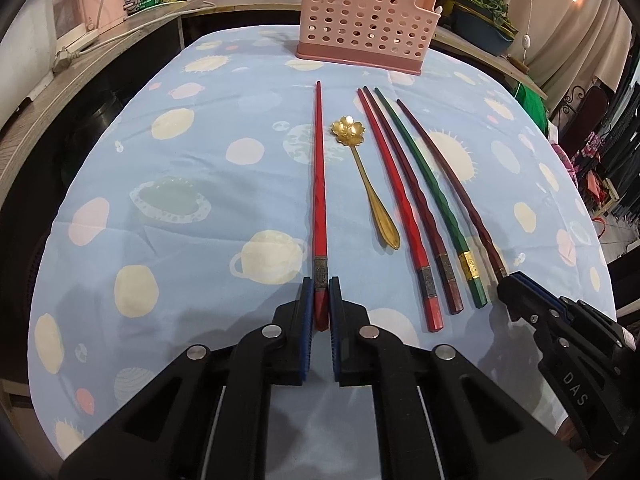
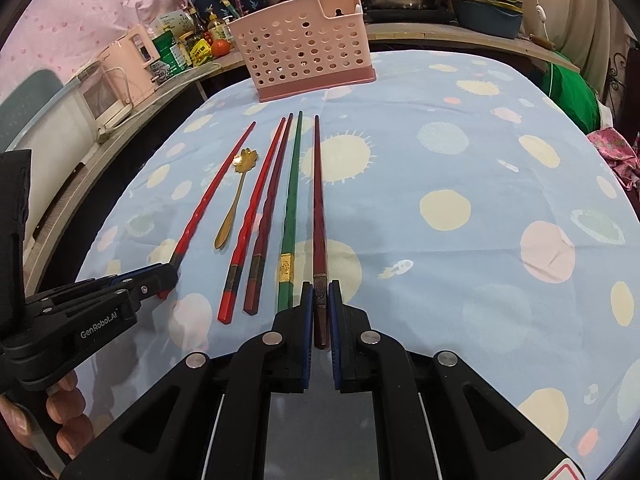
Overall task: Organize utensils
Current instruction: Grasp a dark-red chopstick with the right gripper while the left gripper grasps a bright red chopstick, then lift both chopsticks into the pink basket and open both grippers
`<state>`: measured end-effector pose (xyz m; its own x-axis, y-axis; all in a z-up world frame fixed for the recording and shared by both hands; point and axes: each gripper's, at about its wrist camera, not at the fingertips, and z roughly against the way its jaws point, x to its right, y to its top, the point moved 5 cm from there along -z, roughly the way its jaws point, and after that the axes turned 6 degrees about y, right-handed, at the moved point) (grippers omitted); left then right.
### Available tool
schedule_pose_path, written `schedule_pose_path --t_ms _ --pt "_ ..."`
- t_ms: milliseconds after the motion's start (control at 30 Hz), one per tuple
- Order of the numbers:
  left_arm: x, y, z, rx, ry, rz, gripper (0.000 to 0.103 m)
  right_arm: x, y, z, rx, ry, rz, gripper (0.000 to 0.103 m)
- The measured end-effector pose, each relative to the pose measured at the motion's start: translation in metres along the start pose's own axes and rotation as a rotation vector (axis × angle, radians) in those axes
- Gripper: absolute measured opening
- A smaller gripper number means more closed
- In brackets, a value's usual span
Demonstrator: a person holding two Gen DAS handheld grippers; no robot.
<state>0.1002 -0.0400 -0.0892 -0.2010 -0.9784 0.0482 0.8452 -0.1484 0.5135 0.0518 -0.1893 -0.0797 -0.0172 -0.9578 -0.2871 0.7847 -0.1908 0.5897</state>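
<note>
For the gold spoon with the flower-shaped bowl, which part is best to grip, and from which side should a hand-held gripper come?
Probably the wide, flattened end of the handle, nearest the person. The gold spoon lies flat on the tablecloth, bowl toward the pink holder. Come from above at the near end, fingers across the handle: red chopsticks lie on both sides, though there is a gap to each.

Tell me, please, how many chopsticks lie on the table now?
5. A red one sits in the left claw, then, right of the gold spoon, come red, dark red, green, and a dark red one in the right claw. None seem hidden.
</note>
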Motion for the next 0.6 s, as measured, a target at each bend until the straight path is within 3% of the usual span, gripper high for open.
schedule_pose_path --t_ms 300,600 --pt "-0.008 0.009 0.026 0.046 -0.005 0.024 0.007 0.001 0.013 0.031 0.067 0.009 -0.016 0.007" --pt "-0.018 0.038 0.071 0.143 -0.032 0.071 0.007 -0.001 0.049 0.075 0.182 0.030 -0.036 0.007"
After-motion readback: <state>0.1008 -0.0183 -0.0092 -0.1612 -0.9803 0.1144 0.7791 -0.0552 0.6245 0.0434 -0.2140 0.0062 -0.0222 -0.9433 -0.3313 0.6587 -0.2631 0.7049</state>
